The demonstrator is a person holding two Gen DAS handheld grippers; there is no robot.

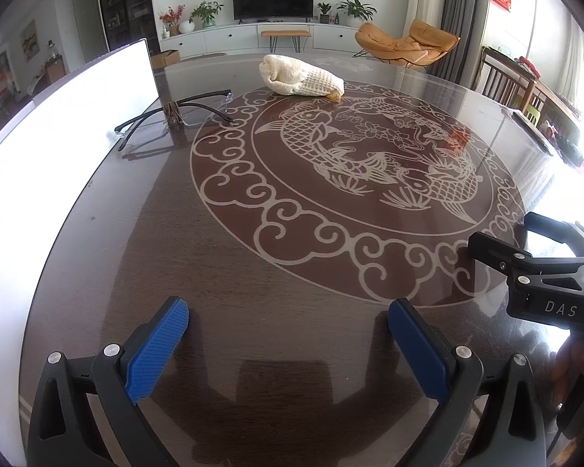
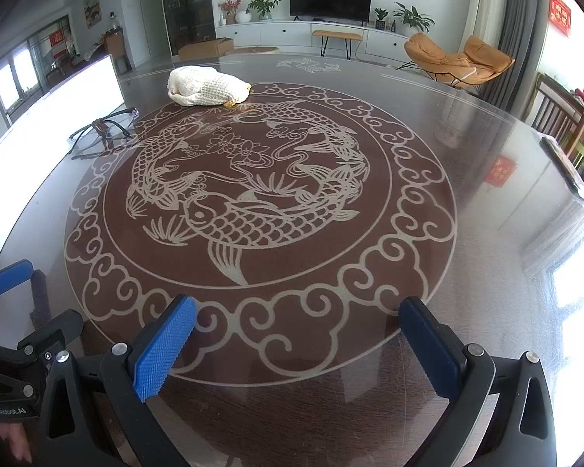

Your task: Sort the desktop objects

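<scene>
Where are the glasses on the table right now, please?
The glasses lie at the table's far left, beside the white board and left of the knitted cloth, just outside the fish pattern's border.

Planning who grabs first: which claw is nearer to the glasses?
Left. The glasses lie ahead and slightly left of the open left claw. The open right claw sits farther right, so the glasses are far off to its left, beside the white board.
</scene>
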